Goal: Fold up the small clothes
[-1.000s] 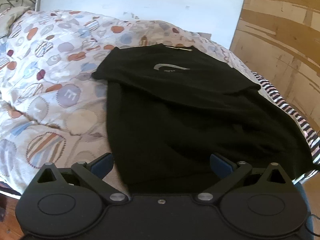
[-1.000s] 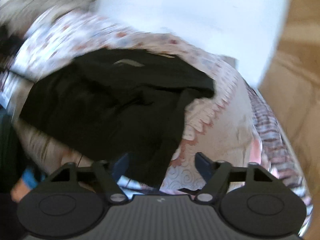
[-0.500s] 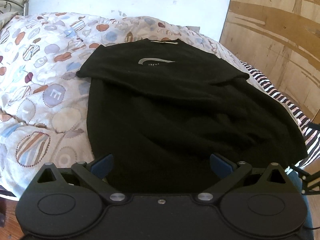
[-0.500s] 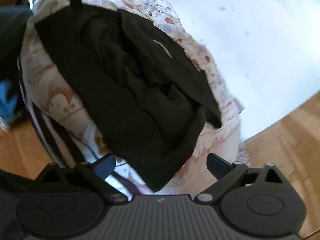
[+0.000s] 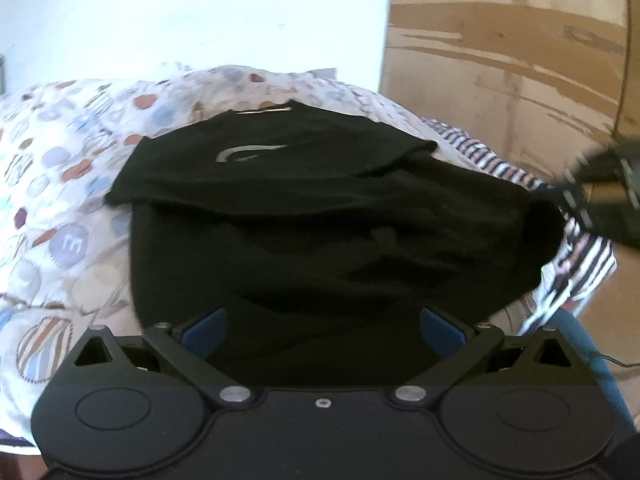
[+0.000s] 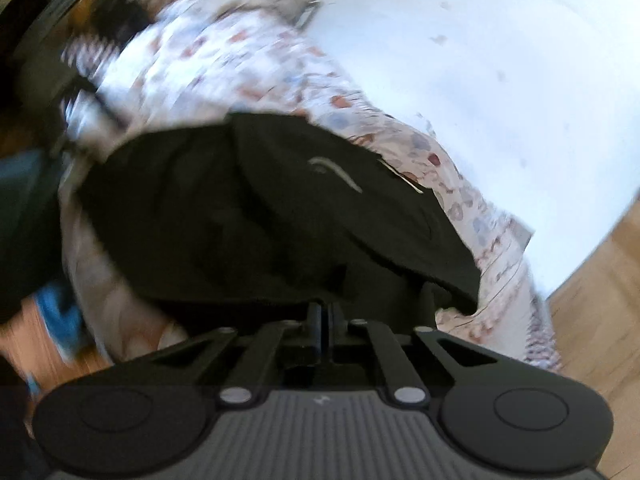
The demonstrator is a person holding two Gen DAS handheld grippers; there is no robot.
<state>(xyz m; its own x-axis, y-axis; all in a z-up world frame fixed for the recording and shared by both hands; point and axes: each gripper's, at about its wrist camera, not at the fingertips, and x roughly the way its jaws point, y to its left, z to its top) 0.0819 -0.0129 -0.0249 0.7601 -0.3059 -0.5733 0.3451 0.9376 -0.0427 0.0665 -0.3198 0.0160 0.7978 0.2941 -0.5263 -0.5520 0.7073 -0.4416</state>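
Right gripper (image 6: pixel 325 312) jaws now shut, grip blurred

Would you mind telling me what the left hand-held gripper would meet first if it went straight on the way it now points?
Most likely the black T-shirt: the left hand-held gripper is open, and the dark cloth lying on the patterned quilt fills the space ahead. Depth is unclear.

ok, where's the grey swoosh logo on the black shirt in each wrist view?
Left wrist: the grey logo sits upper centre-left, on the folded-over top part of the black shirt, below the collar.
Right wrist: the logo is at centre, running diagonally; the picture is blurred.
Shared landmark: the patterned quilt under the shirt, against the white wall.
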